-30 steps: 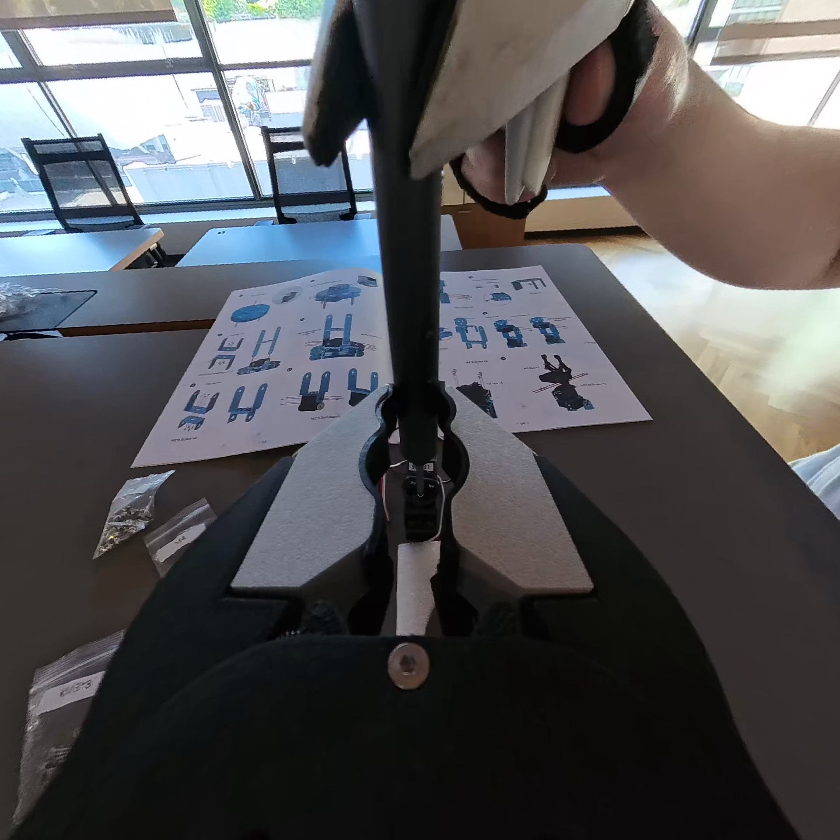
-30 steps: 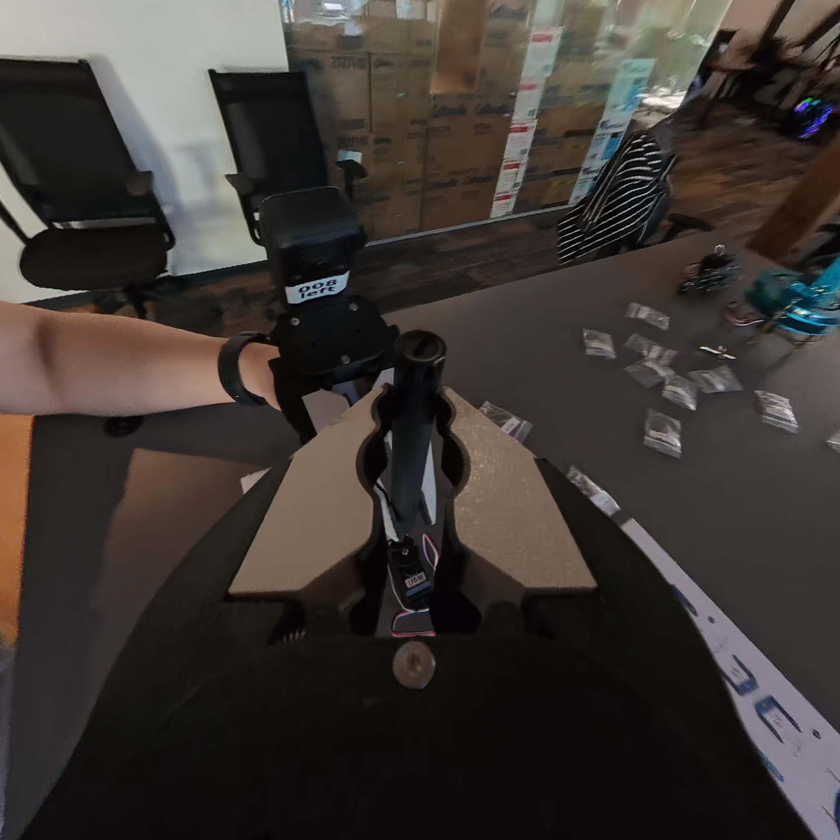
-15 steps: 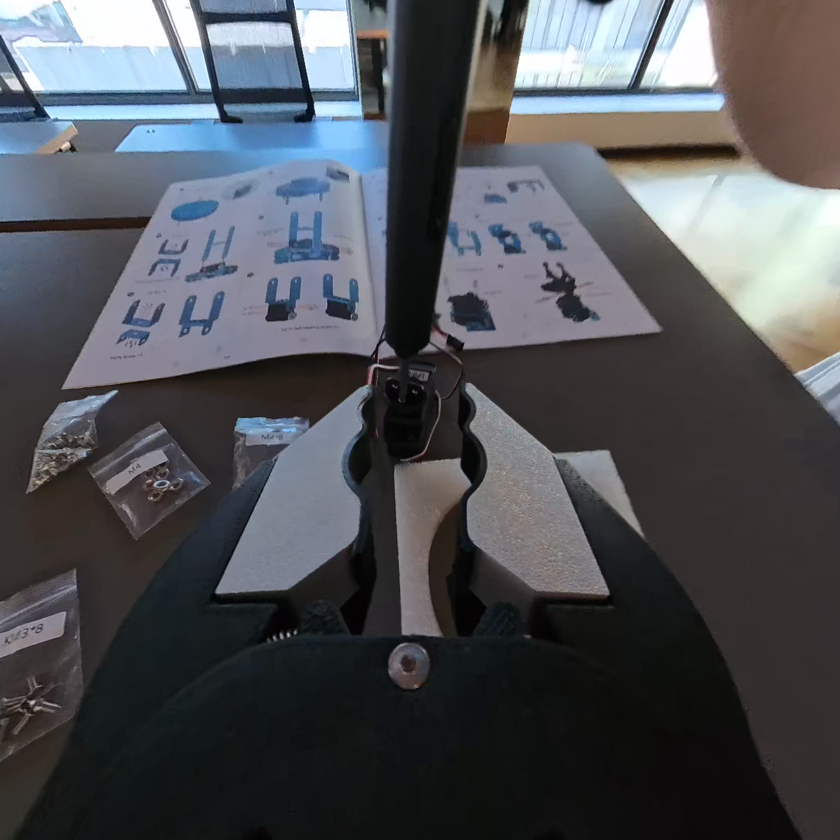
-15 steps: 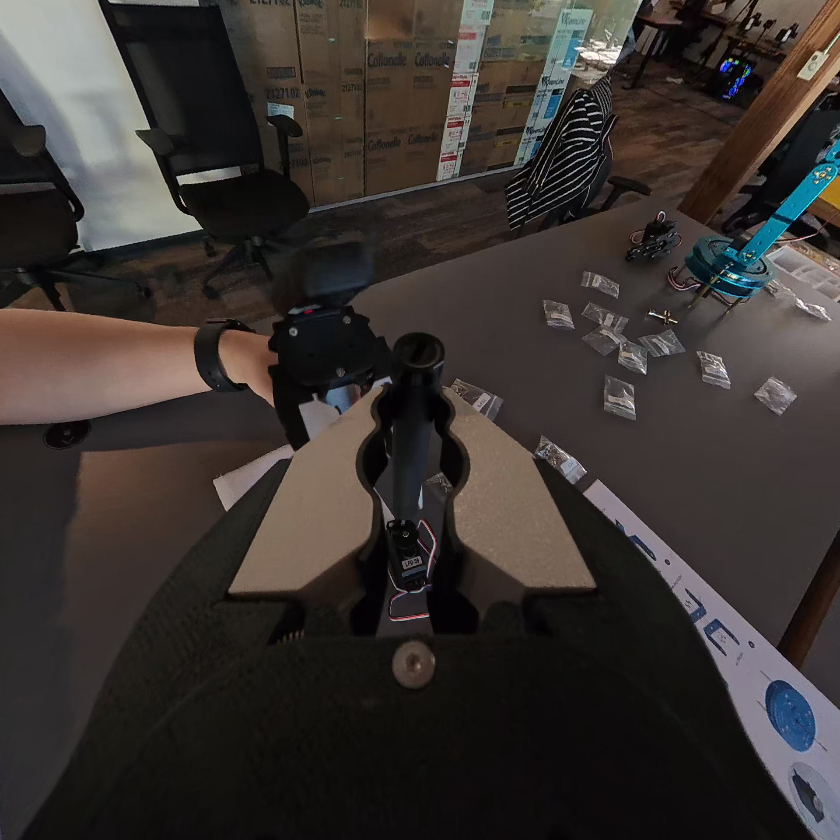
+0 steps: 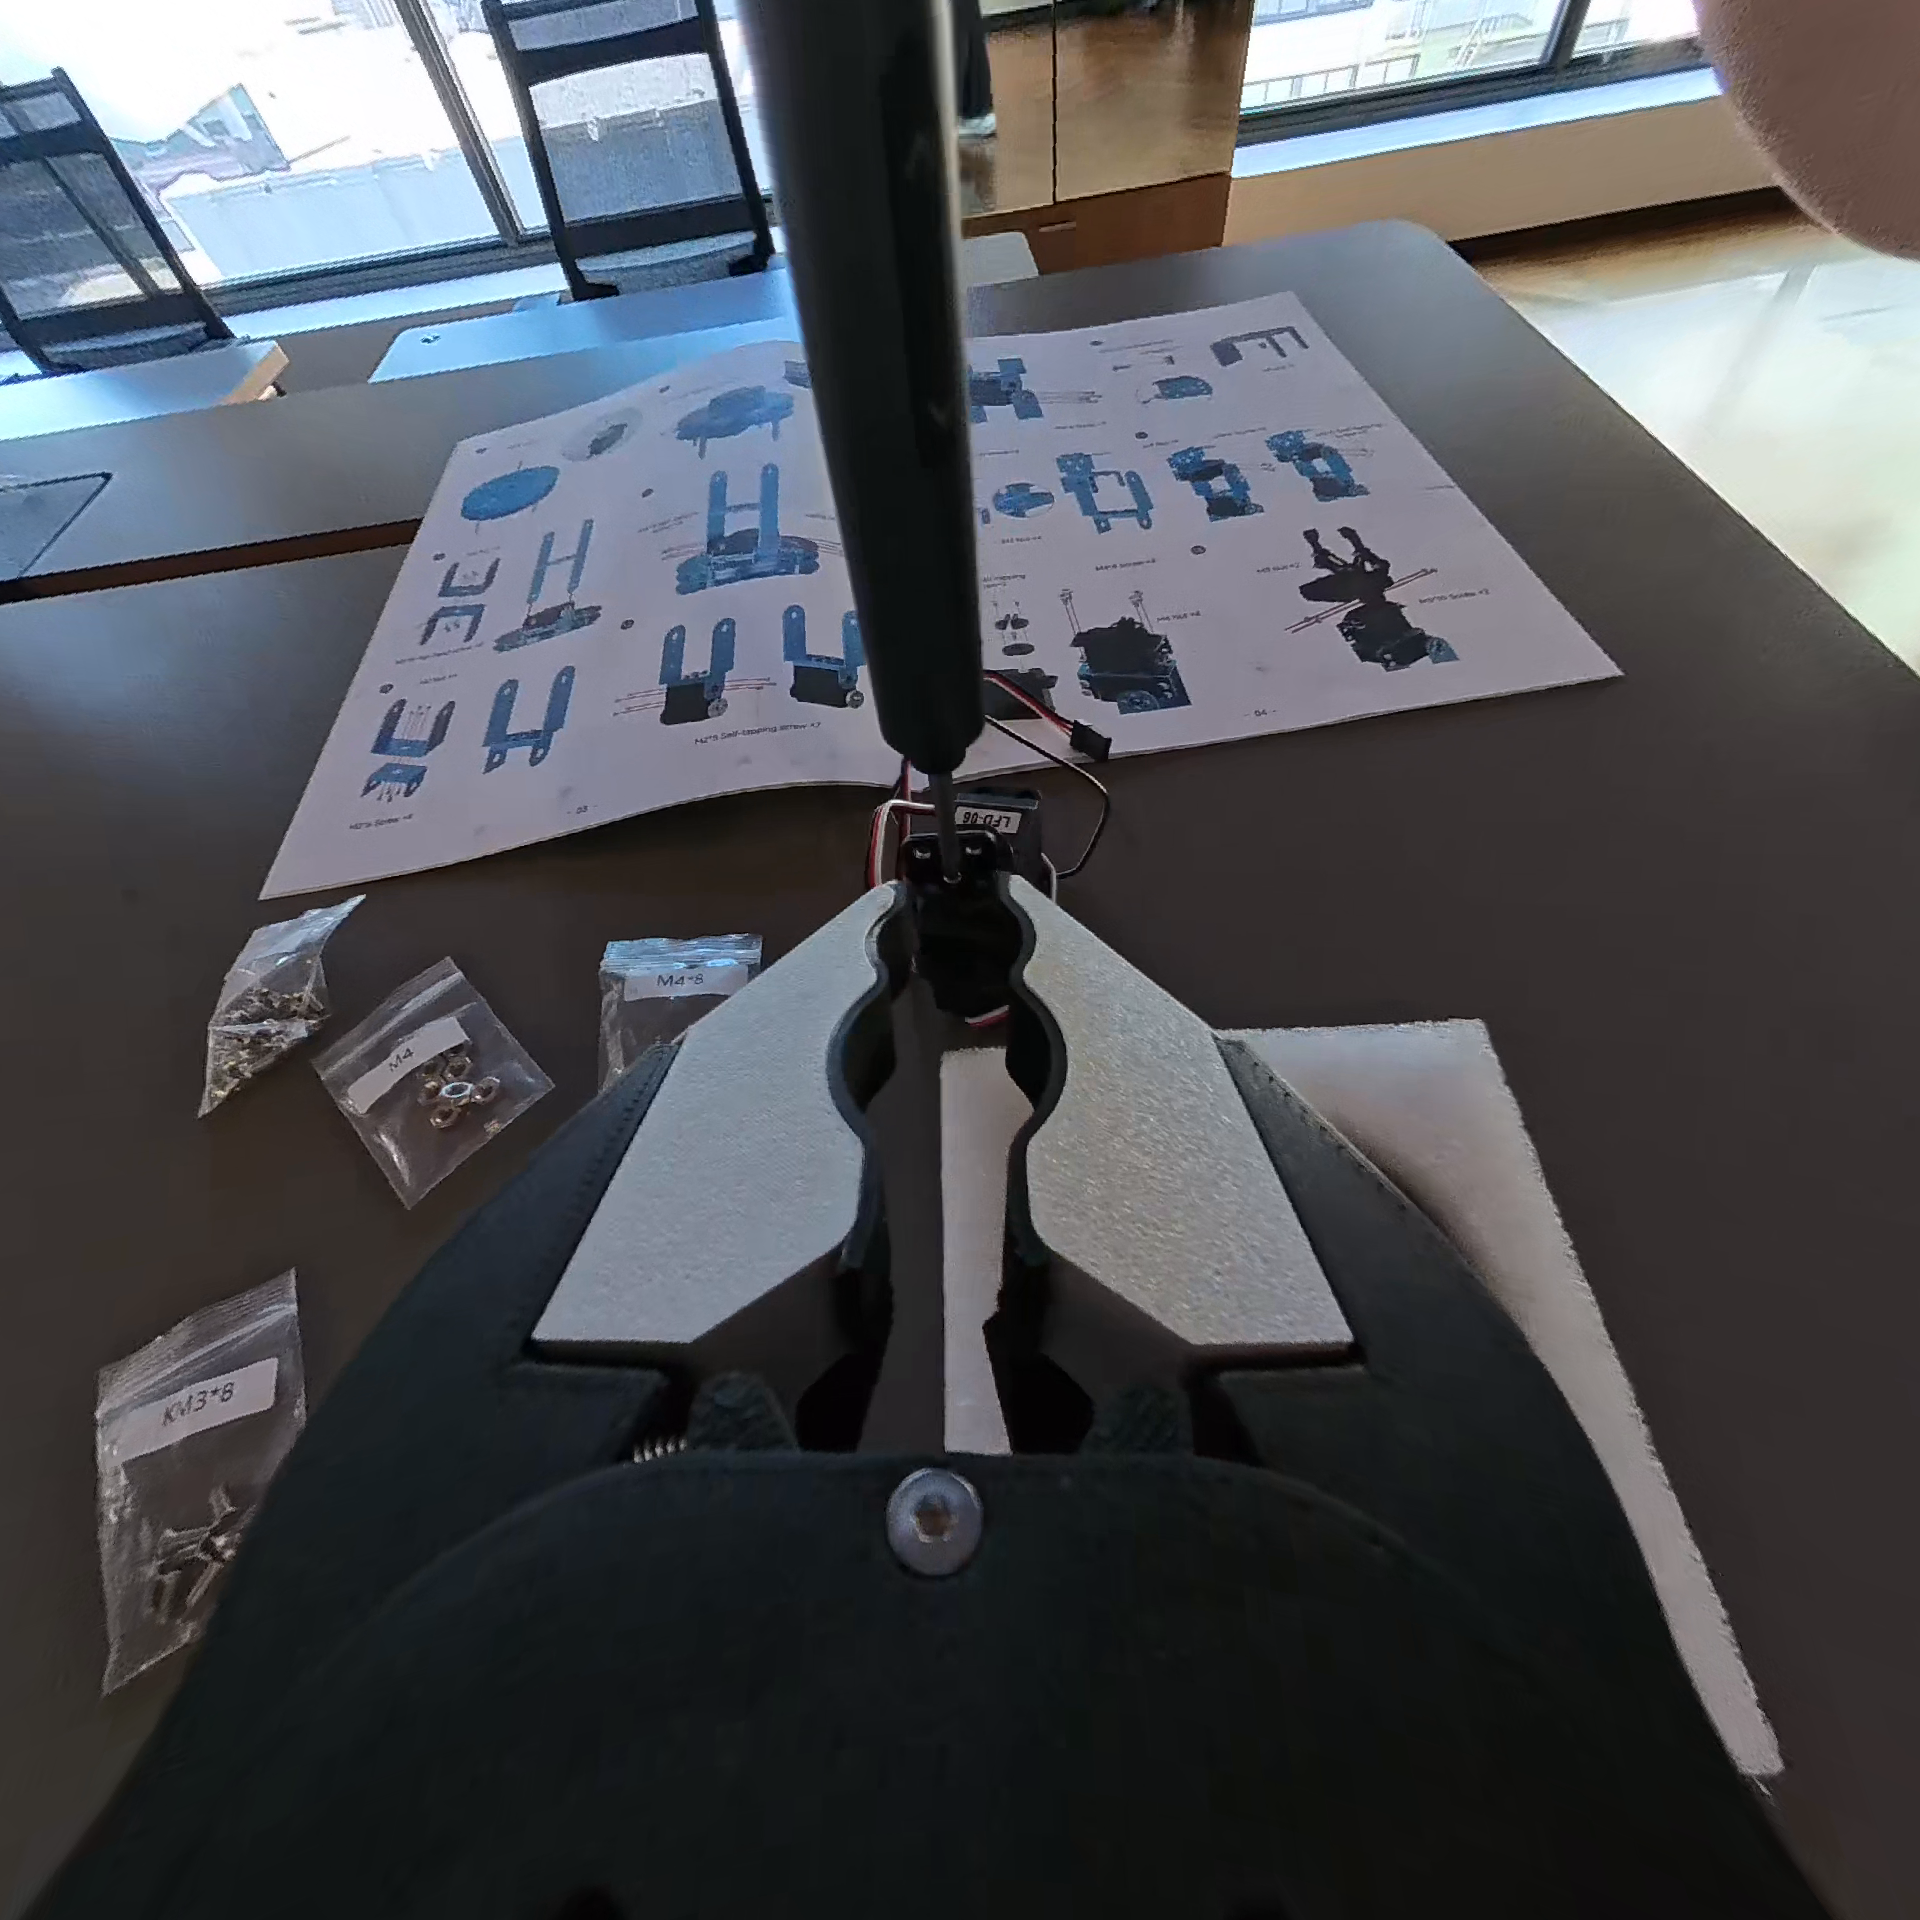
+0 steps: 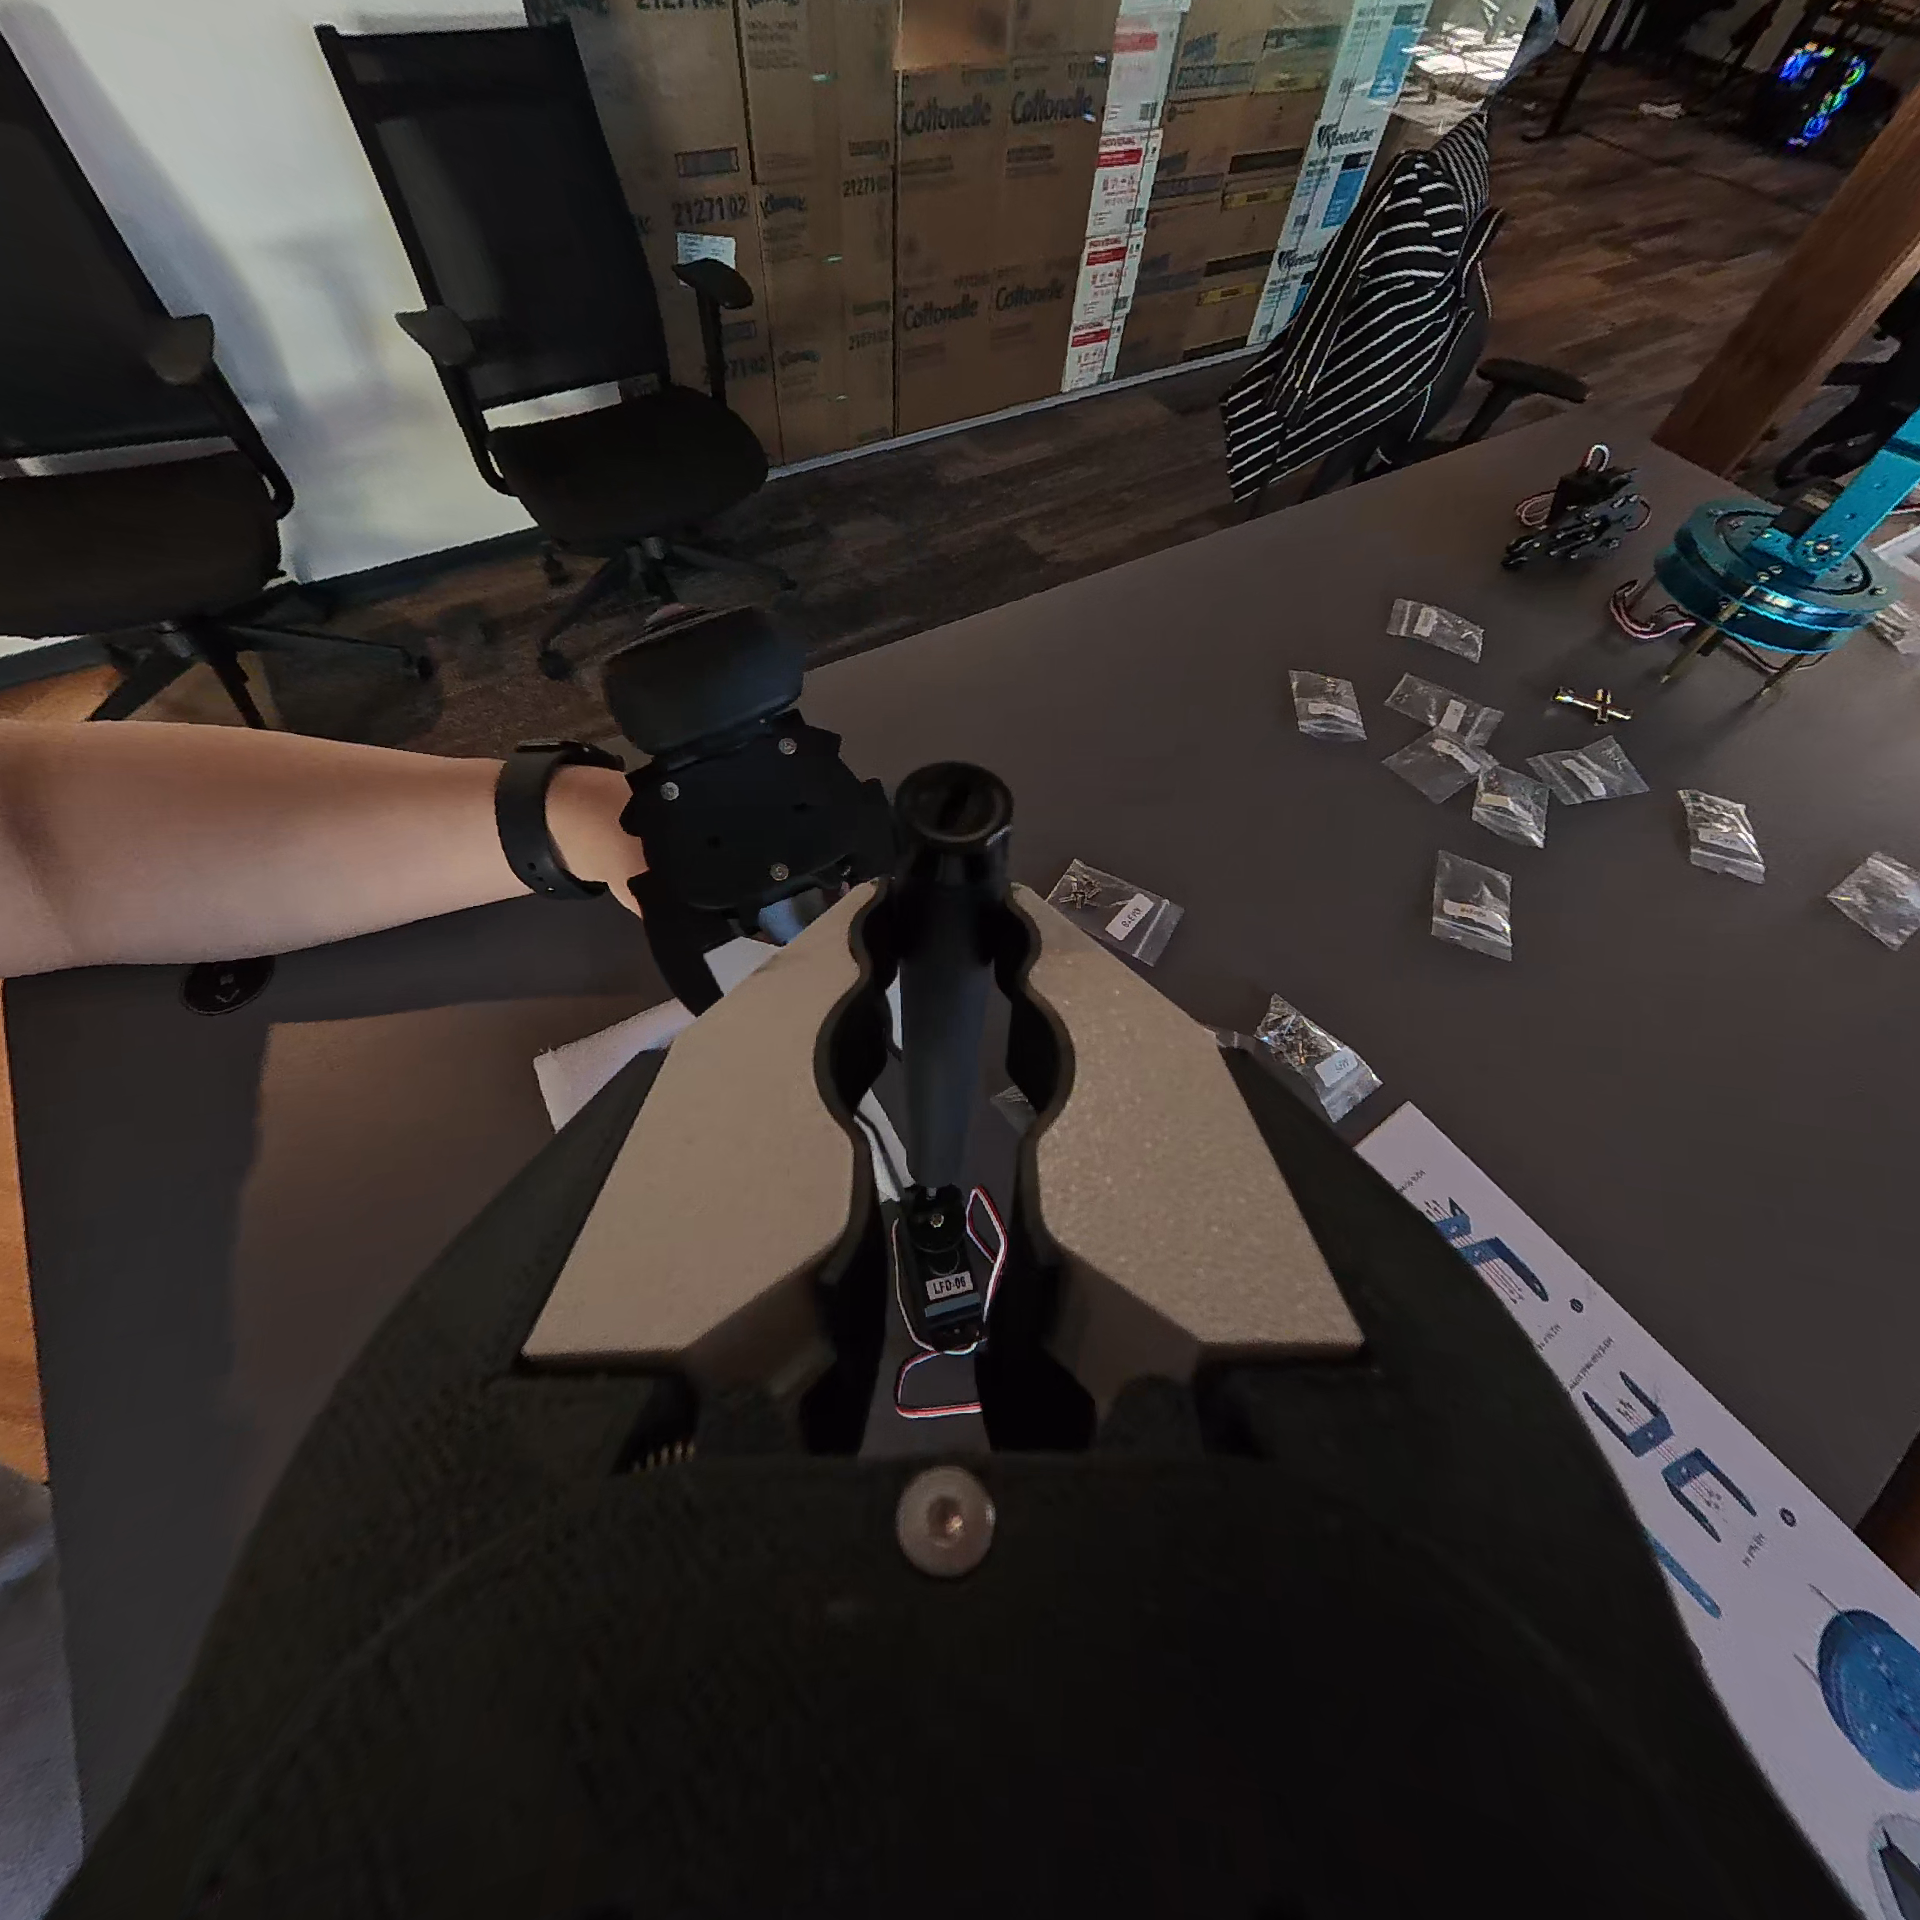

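My left gripper (image 5: 958, 920) is shut on a small black servo motor (image 5: 961, 862) at its fingertips, low over the dark table. The servo's red, white and black wires trail onto the open manual (image 5: 1195, 540). My right gripper (image 6: 948, 904) is shut on the handle of a black screwdriver (image 6: 940, 1039), held upright. The screwdriver (image 5: 894, 416) comes down from above and its thin tip rests on the top of the servo (image 6: 940, 1268). The left gripper's body (image 6: 748, 821) and the hand holding it show just beyond the screwdriver.
A white foam sheet (image 5: 1455, 1195) lies under the left gripper. Small bags of screws and nuts (image 5: 431, 1075) lie to its left, and several more (image 6: 1470, 904) farther along the table. A blue round base (image 6: 1756, 582) and a black assembly (image 6: 1579, 514) stand at the far corner. Office chairs (image 6: 582, 436) stand beyond the table edge. Some 15 centimeters of space lies between my two pairs of fingers.
The left gripper has drawn back, so the servo now sits at its fingertips instead of deep between the fingers. The right wrist view has swung right. The screwdriver tip has stayed on the servo.
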Motion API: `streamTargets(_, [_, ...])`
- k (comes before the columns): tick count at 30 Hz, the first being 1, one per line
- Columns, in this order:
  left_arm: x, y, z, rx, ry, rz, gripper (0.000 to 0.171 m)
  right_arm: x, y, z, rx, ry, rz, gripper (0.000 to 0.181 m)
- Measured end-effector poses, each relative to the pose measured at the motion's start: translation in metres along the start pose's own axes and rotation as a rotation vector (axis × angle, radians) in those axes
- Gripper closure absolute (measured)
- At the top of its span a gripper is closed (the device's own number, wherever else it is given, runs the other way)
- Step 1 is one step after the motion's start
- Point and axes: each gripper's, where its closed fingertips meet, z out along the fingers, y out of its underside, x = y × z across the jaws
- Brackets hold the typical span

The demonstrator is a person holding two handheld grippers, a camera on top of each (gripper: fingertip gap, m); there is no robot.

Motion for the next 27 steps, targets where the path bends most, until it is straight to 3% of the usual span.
streamTargets(6, [-0.001, -0.001, 0.005, -0.005, -0.011, -0.004, 0.144, 0.0, 0.0, 0.0, 0.008, -0.009, 0.007, 0.165])
streamTargets(13, [0.002, -0.007, 0.007, 0.03, 0.044, -0.099, 0.148, -0.001, 0.0, 0.0, 0.004, -0.008, -0.006, 0.165])
streamTargets(27, [0.001, -0.001, 0.009, 0.038, 0.062, -0.097, 0.155, 0.002, 0.0, -0.001, 0.049, -0.017, 0.025, 0.165])
